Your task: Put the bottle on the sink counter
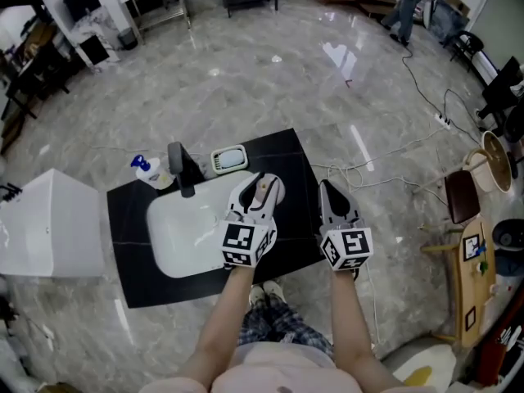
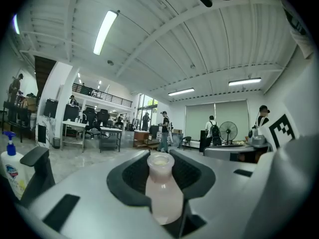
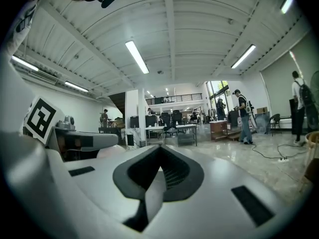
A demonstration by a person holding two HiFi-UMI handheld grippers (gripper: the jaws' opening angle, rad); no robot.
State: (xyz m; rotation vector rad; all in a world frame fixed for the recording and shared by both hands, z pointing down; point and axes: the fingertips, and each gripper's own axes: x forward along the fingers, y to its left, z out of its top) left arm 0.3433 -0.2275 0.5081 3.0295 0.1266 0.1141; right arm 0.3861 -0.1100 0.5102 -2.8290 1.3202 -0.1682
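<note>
Left gripper view gives me what I need: the left gripper (image 1: 261,195) has its fingers closed on the pale pink bottle (image 2: 162,190). They clamp its body from both sides, and the neck and open mouth stick out past the pads towards the tips. The bottle's long axis runs along the fingers in that view. From the head view I see its mouth from above, so I judge it close to upright, though I can't fix the exact tilt.

What the coming move turns on is the bottle's height above the bench. It hangs over the black bench (image 1: 288,150) on the bare strip just right of the white basin (image 1: 182,229), so the way to go is down. I can't tell from any view whether its base already touches the surface.

The right gripper (image 1: 327,188) has its fingers pressed together with nothing between them. It hovers near the bench's right edge, beside the left gripper, and it isn't needed here.

The faucet (image 1: 179,169), the pump soap bottle (image 1: 147,170) and the soap dish (image 1: 230,159) all stand at the far side of the basin, well clear of the landing spot. The basin rim is the nearest hazard; I'd keep the base fully on the black surface so the bottle doesn't tip in.
</note>
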